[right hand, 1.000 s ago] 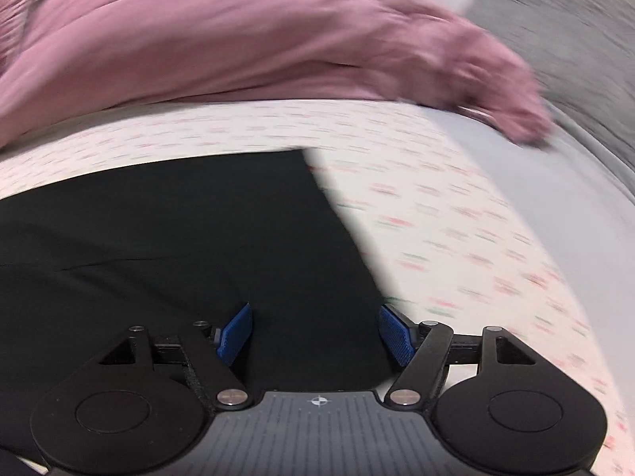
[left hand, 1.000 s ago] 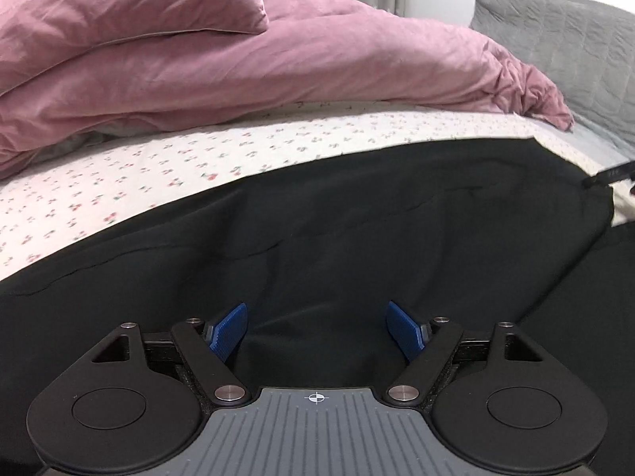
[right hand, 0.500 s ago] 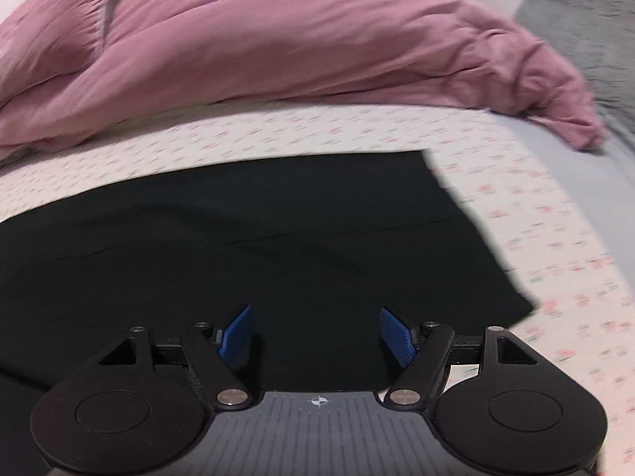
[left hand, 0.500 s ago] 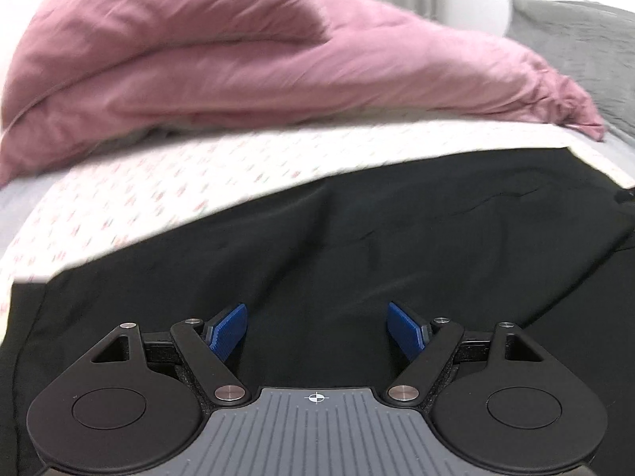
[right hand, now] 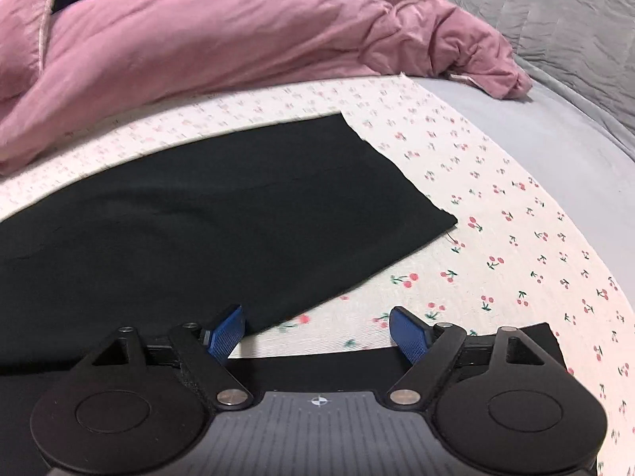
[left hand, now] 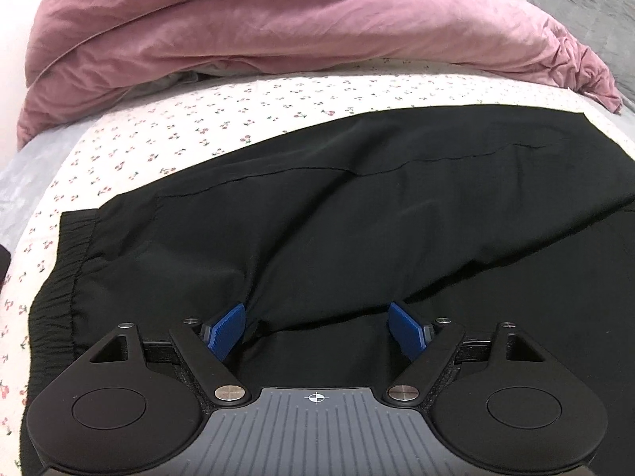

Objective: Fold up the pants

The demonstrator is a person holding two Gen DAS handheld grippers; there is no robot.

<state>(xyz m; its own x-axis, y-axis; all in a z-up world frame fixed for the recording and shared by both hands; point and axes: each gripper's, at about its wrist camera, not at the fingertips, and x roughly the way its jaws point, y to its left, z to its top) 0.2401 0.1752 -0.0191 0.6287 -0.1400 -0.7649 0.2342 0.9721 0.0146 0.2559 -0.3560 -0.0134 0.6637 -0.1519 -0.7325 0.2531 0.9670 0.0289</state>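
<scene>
Black pants lie spread flat on a cherry-print sheet. In the left wrist view the elastic waistband is at the left and the crotch fold runs between my fingers. My left gripper is open and empty, low over the upper pants. In the right wrist view the far leg ends in a hem at the right, and the near leg's hem lies under my right gripper, which is open and empty over the gap between the legs.
A pink duvet and pillow are heaped along the far side of the bed. A grey quilt lies at the far right. Bare cherry-print sheet and a grey sheet extend to the right of the leg hems.
The left gripper has moved left, bringing the waistband into view. The right gripper has moved towards the leg hems, so both hems and the sheet between them now show. Both stay open.
</scene>
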